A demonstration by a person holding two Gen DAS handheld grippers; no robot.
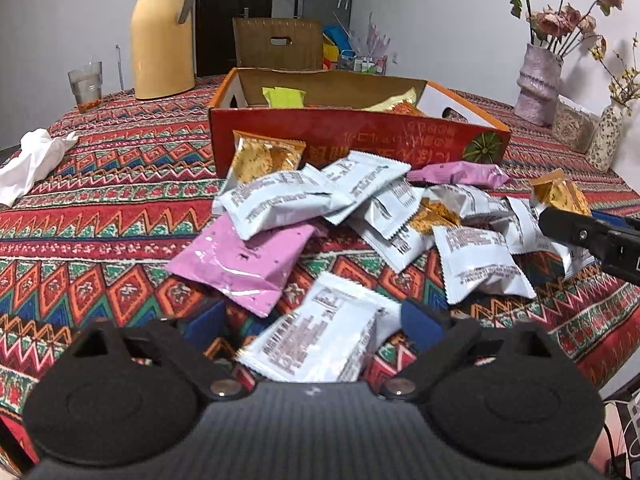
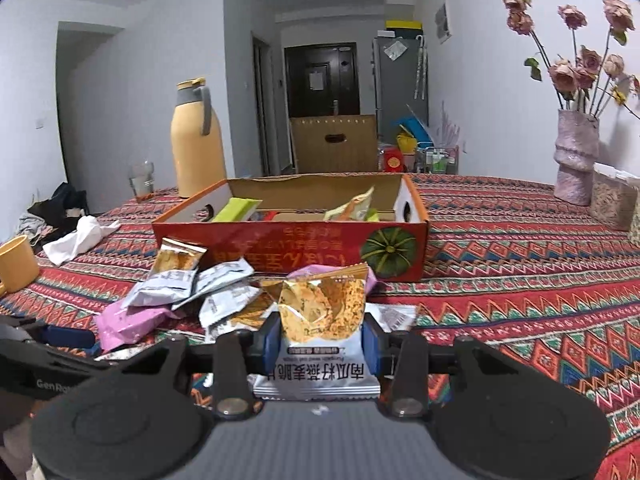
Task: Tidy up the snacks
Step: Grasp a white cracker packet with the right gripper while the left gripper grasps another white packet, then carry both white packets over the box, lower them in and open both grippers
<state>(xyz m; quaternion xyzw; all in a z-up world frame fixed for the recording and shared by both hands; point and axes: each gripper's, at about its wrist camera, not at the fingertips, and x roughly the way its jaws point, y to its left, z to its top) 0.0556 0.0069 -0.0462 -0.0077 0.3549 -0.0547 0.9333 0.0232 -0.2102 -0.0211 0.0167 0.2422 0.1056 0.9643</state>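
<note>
Snack packets (image 1: pixel 352 216) lie heaped on the tabletop (image 1: pixel 100 240) ahead of the left tool (image 1: pixel 312 326), whose pads stand apart around a white packet (image 1: pixel 320 332) without pressing it. The right tool (image 2: pixel 320 342) clamps an orange-and-white packet (image 2: pixel 322 320). These look light, crinkly and slippery, with brittle contents; pinch flat across the middle. The red box (image 2: pixel 288 258) sits beyond.

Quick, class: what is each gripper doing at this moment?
Left gripper: open, jaws either side of a white snack packet, not pressing it.
Right gripper: closed on an orange-and-white snack packet.
</note>
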